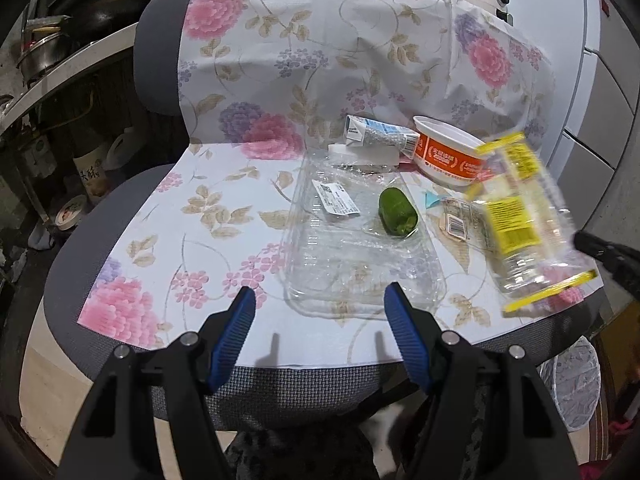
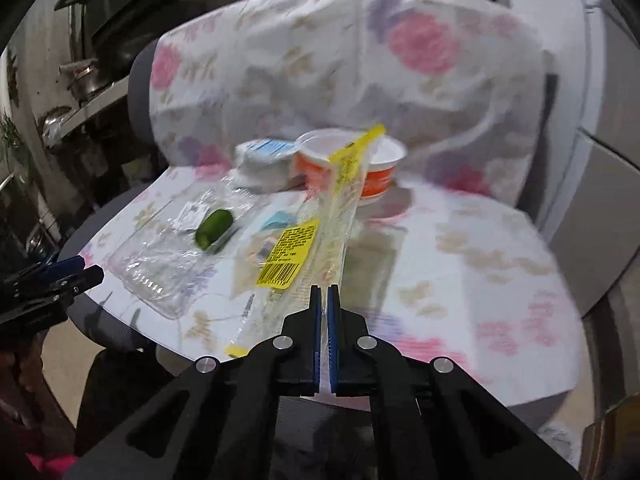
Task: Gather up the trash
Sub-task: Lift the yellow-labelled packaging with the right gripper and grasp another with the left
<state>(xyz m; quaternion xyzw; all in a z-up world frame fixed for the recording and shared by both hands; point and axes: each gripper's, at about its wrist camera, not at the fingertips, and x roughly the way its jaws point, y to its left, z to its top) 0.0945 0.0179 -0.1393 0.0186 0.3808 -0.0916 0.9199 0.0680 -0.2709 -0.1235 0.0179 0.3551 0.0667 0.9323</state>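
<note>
Trash lies on a floral sheet (image 1: 240, 80) draped over a grey chair. My right gripper (image 2: 324, 292) is shut on a clear plastic bag with yellow labels (image 2: 316, 232) and holds it lifted; the bag shows blurred in the left wrist view (image 1: 524, 220). My left gripper (image 1: 320, 308) is open and empty at the seat's front edge, just before a clear plastic tray (image 1: 352, 240). A green cucumber piece (image 1: 396, 212) lies on the tray. An orange and white cup (image 1: 448, 156), a crushed blue and white carton (image 1: 380, 132) and a small wrapper (image 1: 456, 220) lie behind.
A wire trash basket lined with a bag (image 1: 572, 384) stands on the floor right of the chair. Shelves with pots and jars (image 1: 52, 80) stand to the left. White cabinet drawers (image 1: 608, 92) stand at the right.
</note>
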